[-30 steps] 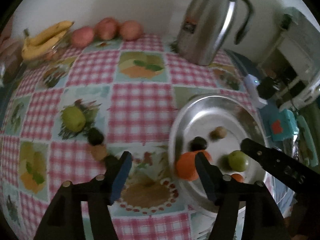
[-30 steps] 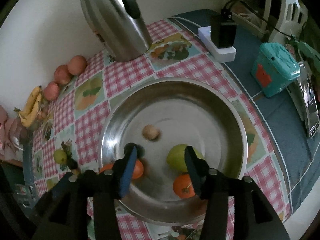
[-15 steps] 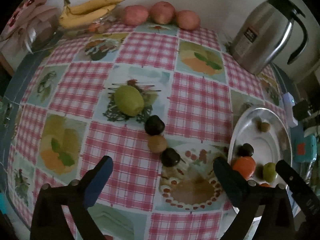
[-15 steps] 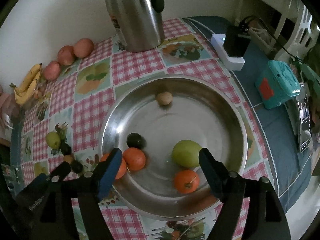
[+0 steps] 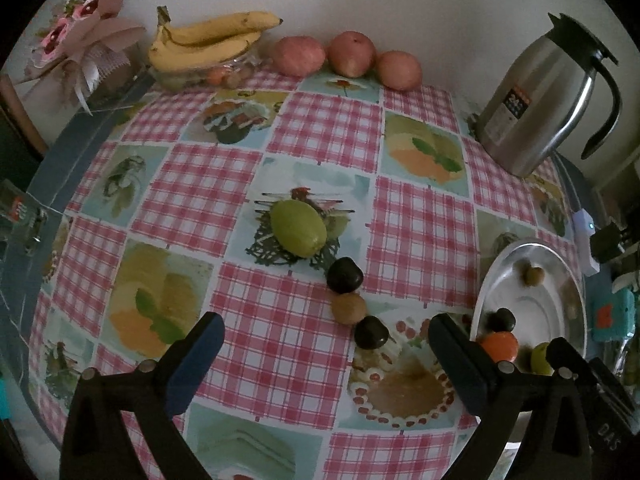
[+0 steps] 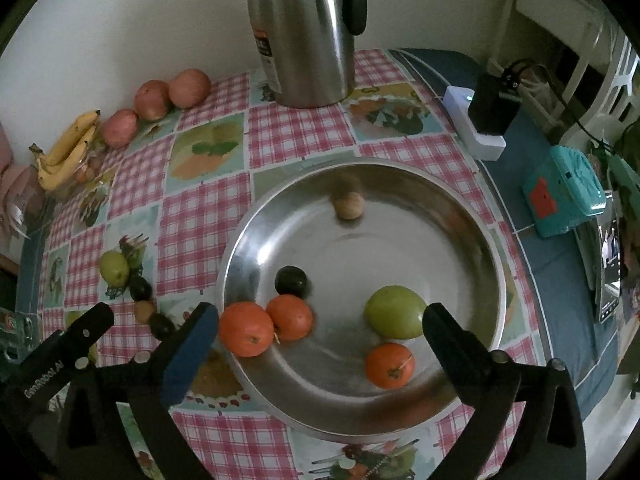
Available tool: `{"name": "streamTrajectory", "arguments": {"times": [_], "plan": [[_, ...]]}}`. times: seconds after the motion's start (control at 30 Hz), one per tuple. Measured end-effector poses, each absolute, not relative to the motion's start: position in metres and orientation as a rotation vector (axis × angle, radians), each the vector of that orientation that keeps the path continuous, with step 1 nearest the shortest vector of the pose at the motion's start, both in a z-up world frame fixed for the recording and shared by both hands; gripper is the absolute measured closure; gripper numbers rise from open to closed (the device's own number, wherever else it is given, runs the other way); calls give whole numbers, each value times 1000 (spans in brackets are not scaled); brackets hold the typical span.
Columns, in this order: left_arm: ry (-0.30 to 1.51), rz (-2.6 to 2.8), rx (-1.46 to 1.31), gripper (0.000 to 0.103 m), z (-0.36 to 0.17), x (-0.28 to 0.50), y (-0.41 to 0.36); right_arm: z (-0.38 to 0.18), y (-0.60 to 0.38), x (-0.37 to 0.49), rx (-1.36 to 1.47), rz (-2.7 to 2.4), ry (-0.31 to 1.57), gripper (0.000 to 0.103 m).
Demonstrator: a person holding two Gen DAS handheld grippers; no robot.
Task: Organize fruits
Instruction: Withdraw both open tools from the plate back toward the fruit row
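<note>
1. The steel bowl (image 6: pixel 472 216) lies under the right gripper (image 6: pixel 320 320), whose jaws are opening on nothing; knocking its rim could jolt the oranges (image 6: pixel 245 328) inside.
2. A green fruit (image 5: pixel 298 227) sits ahead of the left gripper (image 5: pixel 326 332), jaws apart, empty.
3. Nearer, two dark fruits (image 5: pixel 344 275) touch a brown fruit (image 5: pixel 349 308); grabbing one may roll its neighbours.
</note>
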State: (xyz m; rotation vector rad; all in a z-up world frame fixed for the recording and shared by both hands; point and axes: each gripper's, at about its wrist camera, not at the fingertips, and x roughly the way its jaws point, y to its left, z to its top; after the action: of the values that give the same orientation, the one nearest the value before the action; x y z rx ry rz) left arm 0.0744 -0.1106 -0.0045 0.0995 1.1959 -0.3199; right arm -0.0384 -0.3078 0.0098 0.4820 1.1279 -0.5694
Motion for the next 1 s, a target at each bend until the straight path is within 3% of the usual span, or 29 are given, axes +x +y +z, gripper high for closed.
{"name": "streamTrajectory", "arguments": {"times": [1.0], "plan": [[1089, -254, 297, 0, 20, 89, -74, 7, -273, -11, 441, -444, 1159, 1]]}}
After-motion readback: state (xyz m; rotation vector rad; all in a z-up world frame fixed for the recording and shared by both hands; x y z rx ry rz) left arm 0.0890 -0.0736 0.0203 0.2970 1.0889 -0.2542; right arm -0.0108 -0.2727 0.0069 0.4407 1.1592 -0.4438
